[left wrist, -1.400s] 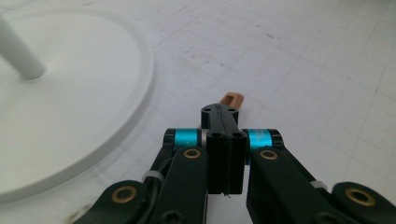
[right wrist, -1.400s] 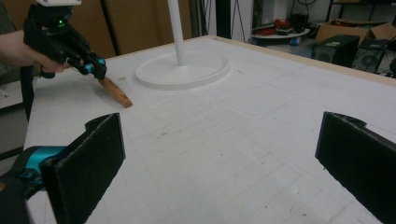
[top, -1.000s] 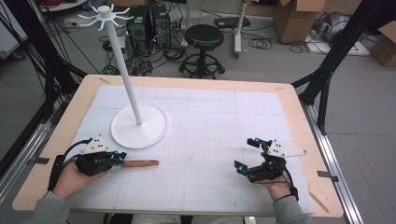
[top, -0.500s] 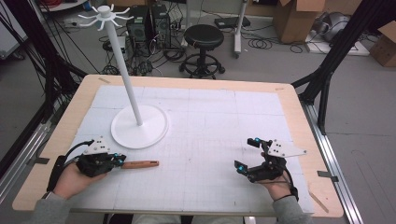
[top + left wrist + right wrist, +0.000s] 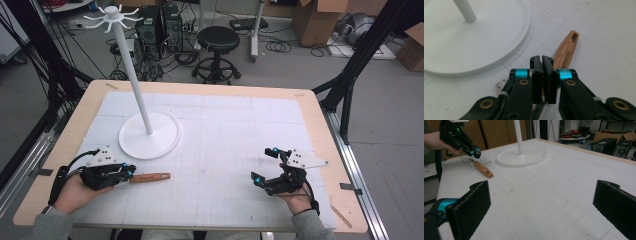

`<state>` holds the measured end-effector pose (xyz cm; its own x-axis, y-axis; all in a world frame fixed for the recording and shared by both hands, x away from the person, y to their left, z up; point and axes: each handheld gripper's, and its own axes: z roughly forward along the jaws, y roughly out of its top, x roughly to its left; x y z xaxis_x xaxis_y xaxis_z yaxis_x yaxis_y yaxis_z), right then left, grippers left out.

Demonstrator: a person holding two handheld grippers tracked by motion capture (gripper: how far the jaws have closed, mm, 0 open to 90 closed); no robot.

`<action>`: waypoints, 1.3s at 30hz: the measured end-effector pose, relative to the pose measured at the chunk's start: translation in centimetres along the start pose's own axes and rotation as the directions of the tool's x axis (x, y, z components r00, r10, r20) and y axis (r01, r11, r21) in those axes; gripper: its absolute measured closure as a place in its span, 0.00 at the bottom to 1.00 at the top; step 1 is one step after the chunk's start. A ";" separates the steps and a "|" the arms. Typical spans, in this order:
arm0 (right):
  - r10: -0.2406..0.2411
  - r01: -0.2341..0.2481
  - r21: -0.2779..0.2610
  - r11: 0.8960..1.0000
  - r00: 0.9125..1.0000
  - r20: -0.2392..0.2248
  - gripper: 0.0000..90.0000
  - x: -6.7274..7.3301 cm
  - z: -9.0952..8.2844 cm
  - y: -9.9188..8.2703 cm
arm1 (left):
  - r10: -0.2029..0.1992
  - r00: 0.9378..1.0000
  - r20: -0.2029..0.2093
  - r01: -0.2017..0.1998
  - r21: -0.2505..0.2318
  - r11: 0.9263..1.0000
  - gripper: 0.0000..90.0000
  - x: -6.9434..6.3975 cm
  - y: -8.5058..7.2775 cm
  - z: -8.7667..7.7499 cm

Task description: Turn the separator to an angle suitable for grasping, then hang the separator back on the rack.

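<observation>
A tool with a light wooden handle (image 5: 150, 177) lies on the white mat, pointing right. My left gripper (image 5: 131, 174) is at its left end, where thin wires come out. In the left gripper view the jaws (image 5: 541, 58) stand almost together with a slim slit between them. They have just been opening a little, with the wires low between them and the handle (image 5: 567, 50) beyond. My right gripper (image 5: 262, 165) rests at the front right, wide open and holding nothing (image 5: 541, 202). The right gripper view also shows the left gripper (image 5: 475, 152) and the handle (image 5: 482, 169).
A white stand with a round base (image 5: 149, 136) and a tall pole (image 5: 132, 75), topped by radial hooks, rises just behind the left hand. Its base (image 5: 474, 37) lies close to the left jaws. The wooden table edge (image 5: 320, 120) frames the mat. A stool and boxes stand beyond.
</observation>
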<state>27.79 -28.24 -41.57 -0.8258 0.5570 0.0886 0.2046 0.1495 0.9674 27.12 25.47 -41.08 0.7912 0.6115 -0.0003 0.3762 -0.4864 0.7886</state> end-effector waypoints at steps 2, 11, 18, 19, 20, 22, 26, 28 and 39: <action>0.008 -0.008 0.001 1.000 1.000 0.003 0.01 0.0 0.0 0.0 | 0.020 1.000 0.007 -0.020 -0.020 1.000 0.86 0.0 0.1 -0.4; 0.004 -0.004 -0.009 1.000 1.000 0.003 0.01 0.0 -0.1 0.0 | 0.063 0.994 0.094 -0.058 -0.054 0.997 0.59 0.1 0.4 -1.5; 0.013 -0.013 -0.015 1.000 1.000 -0.004 0.01 -0.1 0.0 0.1 | 0.143 0.976 0.163 -0.147 0.009 0.989 0.36 0.3 2.8 -2.9; 0.013 -0.013 -0.015 1.000 1.000 -0.003 0.01 -0.1 0.0 0.1 | 0.169 0.972 0.163 -0.176 0.029 0.984 0.34 0.2 3.1 -2.9; 0.012 -0.012 -0.016 1.000 1.000 -0.005 0.01 -0.1 0.0 0.1 | 0.191 0.967 0.166 -0.200 0.040 0.979 0.30 0.0 3.3 -2.8; 0.013 -0.013 -0.017 1.000 1.000 -0.008 0.01 -0.1 0.1 0.1 | 0.223 0.956 0.188 -0.242 0.082 0.967 0.22 -0.1 3.6 -2.4; 0.012 -0.013 -0.016 1.000 1.000 -0.007 0.01 -0.2 0.1 0.0 | 0.229 0.946 0.230 -0.260 0.113 0.959 0.21 -0.1 3.8 -1.8; 0.012 -0.012 -0.017 1.000 1.000 -0.008 0.01 -0.1 0.1 0.0 | 0.231 0.945 0.232 -0.265 0.128 0.956 0.22 -0.1 3.8 -1.5; 0.014 -0.014 -0.020 1.000 1.000 -0.010 0.01 -0.1 0.0 0.1 | 0.226 0.936 0.270 -0.281 0.188 0.941 0.24 0.4 4.4 -0.4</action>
<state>27.89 -28.30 -41.50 -0.8278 0.5512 0.1044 0.2056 0.1250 0.9706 28.88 23.87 -37.38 0.9558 0.2937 0.0114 0.2220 -0.7470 0.6267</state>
